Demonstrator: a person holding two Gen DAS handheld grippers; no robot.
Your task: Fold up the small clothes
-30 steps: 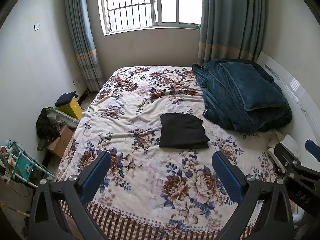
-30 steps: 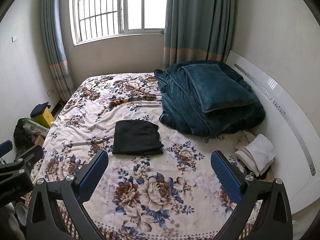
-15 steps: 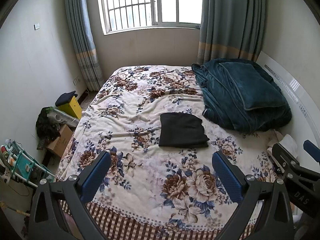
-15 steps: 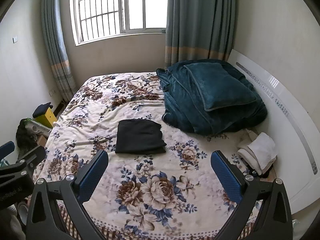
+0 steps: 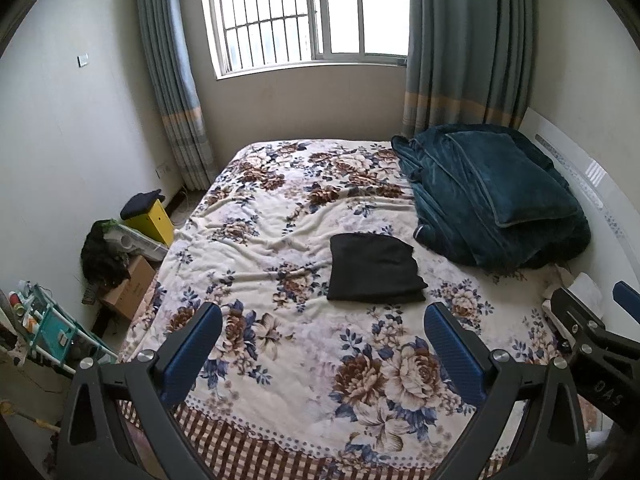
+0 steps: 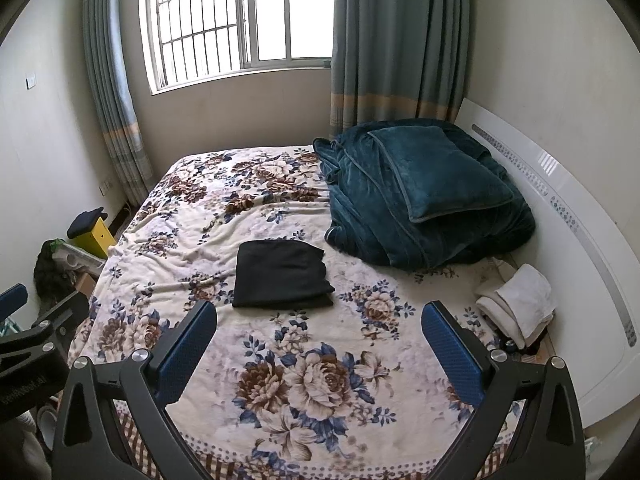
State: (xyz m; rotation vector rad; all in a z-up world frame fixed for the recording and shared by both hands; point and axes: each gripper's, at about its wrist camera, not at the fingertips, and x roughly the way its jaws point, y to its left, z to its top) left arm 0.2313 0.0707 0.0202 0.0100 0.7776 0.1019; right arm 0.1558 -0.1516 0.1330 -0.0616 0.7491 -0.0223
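1. The black garment [image 5: 374, 268] lay folded flat mid-bed [image 5: 280, 360], unmoved across the last second; the fold looked finished.
2. Left gripper [image 5: 322, 350] and right gripper [image 6: 320, 350] stayed back, wide open, empty.

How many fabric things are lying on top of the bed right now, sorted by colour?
Black: 1, the folded black garment mid-bed.
Teal: 2, the bunched teal blanket and the teal pillow resting on it.
White: 1, the white folded cloth by the headboard.
Total: 4, all lying on the floral bedspread.
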